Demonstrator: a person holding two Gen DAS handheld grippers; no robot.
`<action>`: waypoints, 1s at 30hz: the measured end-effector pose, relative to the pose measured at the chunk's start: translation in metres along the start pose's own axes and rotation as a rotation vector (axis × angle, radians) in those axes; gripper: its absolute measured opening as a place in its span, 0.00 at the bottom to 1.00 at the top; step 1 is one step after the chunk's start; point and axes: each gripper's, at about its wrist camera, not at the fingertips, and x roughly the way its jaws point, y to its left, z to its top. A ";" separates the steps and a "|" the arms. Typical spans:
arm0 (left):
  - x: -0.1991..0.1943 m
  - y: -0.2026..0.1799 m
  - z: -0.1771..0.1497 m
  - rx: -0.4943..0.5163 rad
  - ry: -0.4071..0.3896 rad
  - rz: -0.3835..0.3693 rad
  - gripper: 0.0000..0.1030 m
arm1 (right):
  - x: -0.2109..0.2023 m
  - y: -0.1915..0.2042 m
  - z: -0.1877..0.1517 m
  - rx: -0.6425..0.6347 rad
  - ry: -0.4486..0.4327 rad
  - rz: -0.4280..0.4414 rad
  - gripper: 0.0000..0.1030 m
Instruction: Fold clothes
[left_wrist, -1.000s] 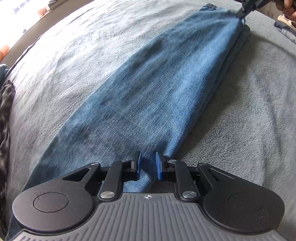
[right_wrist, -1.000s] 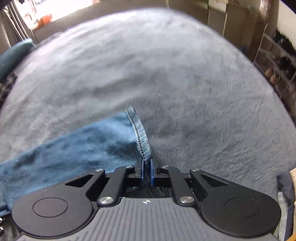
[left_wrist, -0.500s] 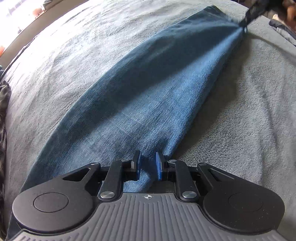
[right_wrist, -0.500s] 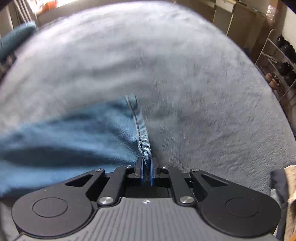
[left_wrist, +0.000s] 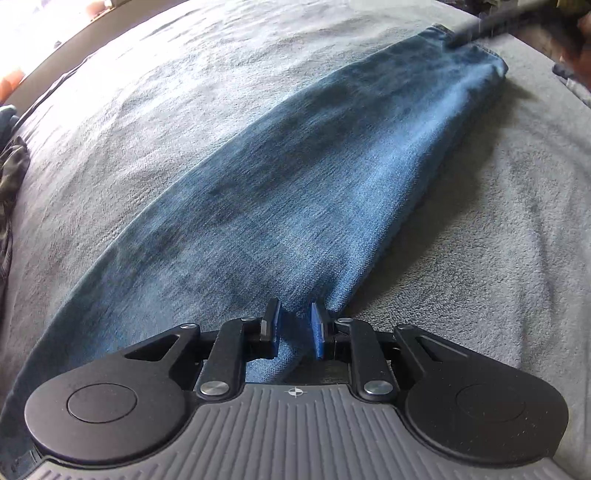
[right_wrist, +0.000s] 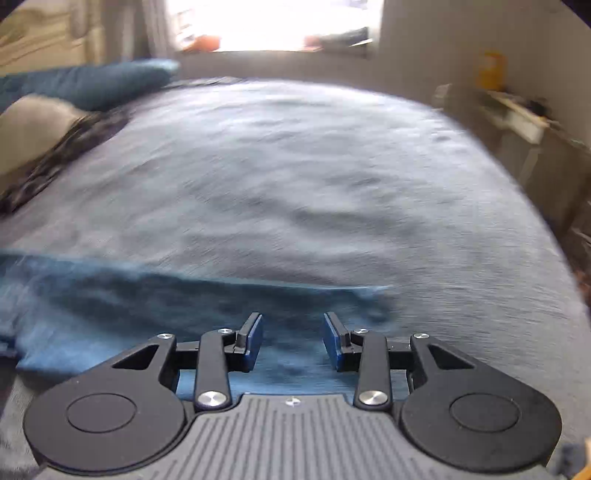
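Folded jeans (left_wrist: 303, 206) laid flat on grey blanket (left_wrist: 498, 240); near end pinched in left gripper (left_wrist: 293, 330); right gripper (right_wrist: 293, 341) opening above far end, pads clear of denim.

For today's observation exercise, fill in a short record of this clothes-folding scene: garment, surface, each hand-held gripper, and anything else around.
garment: blue jeans, laid out long and flat
surface: grey blanket on a bed
left hand-held gripper: shut on a bunched edge of the jeans
right hand-held gripper: jaws opening, denim lies between and below them, pads not pressing it
other items: dark patterned cloth at the bed's left edge; blue pillow at the far end
image quality: right wrist view is motion-blurred
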 end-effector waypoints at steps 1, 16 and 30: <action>0.000 0.001 -0.001 -0.010 -0.004 0.001 0.16 | 0.012 0.000 -0.006 -0.029 0.045 0.008 0.37; 0.002 0.010 -0.008 -0.150 -0.052 0.011 0.20 | 0.034 -0.009 0.027 -0.137 0.008 -0.015 0.15; -0.018 0.014 -0.028 -0.323 -0.093 0.001 0.25 | -0.005 -0.019 0.015 0.046 -0.063 -0.035 0.13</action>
